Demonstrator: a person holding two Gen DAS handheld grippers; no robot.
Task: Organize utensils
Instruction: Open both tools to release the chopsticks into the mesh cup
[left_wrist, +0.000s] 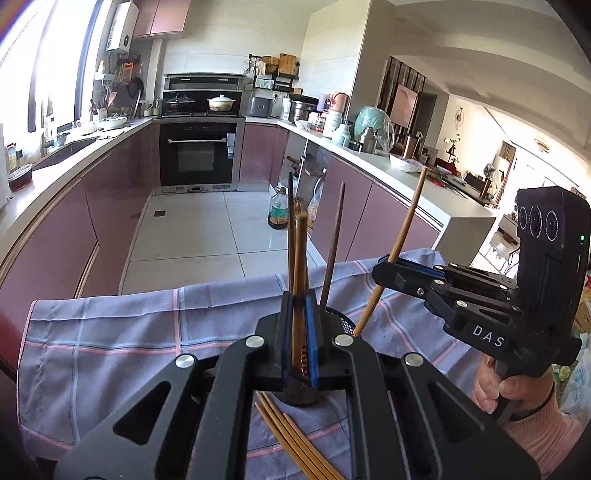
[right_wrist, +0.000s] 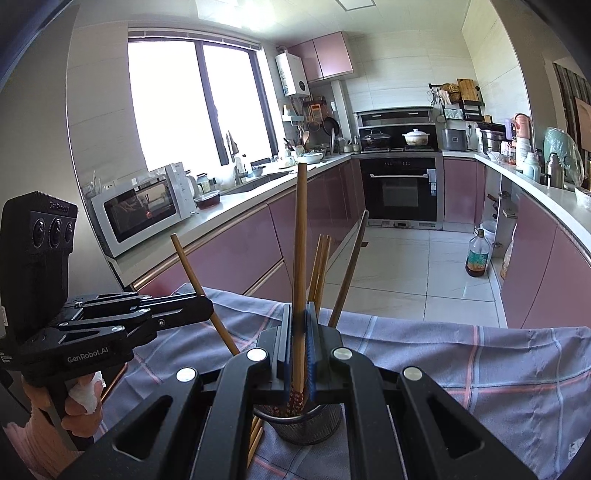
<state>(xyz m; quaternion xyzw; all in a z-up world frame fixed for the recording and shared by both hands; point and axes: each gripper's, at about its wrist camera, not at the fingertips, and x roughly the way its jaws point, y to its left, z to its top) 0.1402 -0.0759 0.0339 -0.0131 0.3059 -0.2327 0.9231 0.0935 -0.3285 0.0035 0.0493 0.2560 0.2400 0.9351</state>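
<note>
A black mesh utensil holder (left_wrist: 300, 398) (right_wrist: 310, 424) stands on a checked cloth (left_wrist: 110, 350). My left gripper (left_wrist: 299, 299) (right_wrist: 207, 304) is shut on a brown chopstick (left_wrist: 300, 258) (right_wrist: 192, 269), held steeply over the holder. My right gripper (right_wrist: 300, 308) (left_wrist: 380, 267) is shut on another brown chopstick (right_wrist: 300, 240) (left_wrist: 404, 232), whose patterned lower end reaches into the holder. A dark chopstick (left_wrist: 334, 251) (right_wrist: 351, 266) and two brown ones (right_wrist: 319, 266) lean in the holder. Several loose chopsticks (left_wrist: 291, 439) (right_wrist: 255, 439) lie on the cloth beside it.
The cloth's far edge (right_wrist: 443, 323) drops to a tiled kitchen floor. Pink cabinets and counters run along both sides, with a microwave (right_wrist: 144, 210) on the left one. An oil bottle (right_wrist: 476, 254) stands on the floor. A person's hands (left_wrist: 517, 387) grip both handles.
</note>
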